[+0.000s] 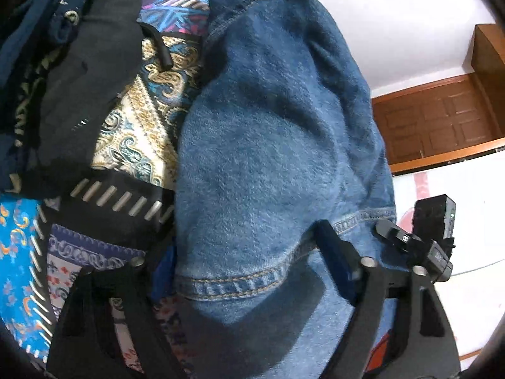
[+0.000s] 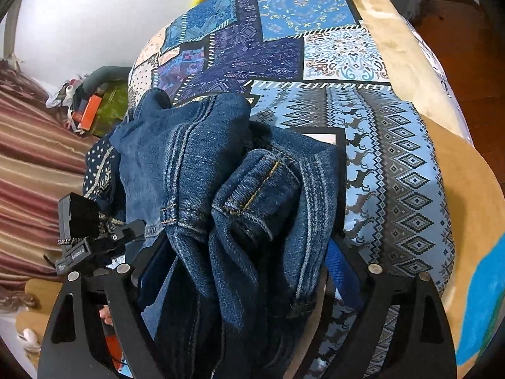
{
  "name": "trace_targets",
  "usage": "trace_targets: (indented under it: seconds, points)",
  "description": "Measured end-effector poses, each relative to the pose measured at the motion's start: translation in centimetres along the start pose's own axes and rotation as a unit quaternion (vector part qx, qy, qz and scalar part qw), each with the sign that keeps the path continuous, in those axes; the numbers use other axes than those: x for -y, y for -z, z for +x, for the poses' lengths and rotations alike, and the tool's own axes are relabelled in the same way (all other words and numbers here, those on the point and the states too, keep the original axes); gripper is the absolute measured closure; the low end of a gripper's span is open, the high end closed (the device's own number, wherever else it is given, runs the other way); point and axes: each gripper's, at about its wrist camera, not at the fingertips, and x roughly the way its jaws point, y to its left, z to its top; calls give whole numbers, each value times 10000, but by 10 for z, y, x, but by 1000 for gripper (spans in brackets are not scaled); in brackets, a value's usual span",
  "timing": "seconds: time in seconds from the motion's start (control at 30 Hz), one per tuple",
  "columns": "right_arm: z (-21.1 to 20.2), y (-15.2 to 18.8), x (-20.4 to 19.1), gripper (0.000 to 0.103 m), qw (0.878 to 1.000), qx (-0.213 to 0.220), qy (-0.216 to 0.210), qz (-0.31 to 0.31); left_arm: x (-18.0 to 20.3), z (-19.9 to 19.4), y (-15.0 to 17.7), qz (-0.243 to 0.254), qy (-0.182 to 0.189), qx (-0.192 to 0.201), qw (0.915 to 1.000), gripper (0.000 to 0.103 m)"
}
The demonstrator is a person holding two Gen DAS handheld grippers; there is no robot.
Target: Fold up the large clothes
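Denim filled both wrist views: the jeans (image 2: 221, 189) lay bunched on a patchwork-patterned bedspread (image 2: 394, 158), and each pair of tongs straddled a different part of them. The right tongs (image 2: 249, 268) stood wide, with a thick wad of waistband and seamed leg heaped between their fingers; the blue pads sat close against the cloth on both sides, but whether they were pressing or merely flanking it could not be told. The left tongs (image 1: 240, 262) were likewise spread wide, a hemmed fold of the paler inside-out denim (image 1: 268, 145) lying between them, the right-hand pad touching the hem and the other apart from it, so nothing looked gripped there. The garment ran forward from both tongs, its length roughly along the line each pointed, so the coming move probably turned on closing where they stood, then drawing the cloth out flat.

Only the right view showed open bedspread beyond the jeans, room for spreading. Only the left view showed a heap of other clothes (image 1: 104, 88), dark and paisley, crowding the denim's far side.
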Motion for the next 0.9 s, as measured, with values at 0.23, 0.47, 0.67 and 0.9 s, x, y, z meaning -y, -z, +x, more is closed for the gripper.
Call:
trace_targets:
  seconds: [0.23,0.47,0.67,0.9]
  points:
    - [-6,7,-5,67,9998,-146,-103,111,18,-19,18,312,-143,160,9993,57]
    - [-30,11,-51,75,9996,-7,-74,-275,56,-68,35,729,-268,464,9959,68]
    - [-47,8,-110,76,9962,287,-159,-811,82,-155,46,1236,-327,1257,9838,69]
    - [-43,-9,-193,76,9875,636,-605,-1312,63,-267,37,1315,-461,2132,9670,69]
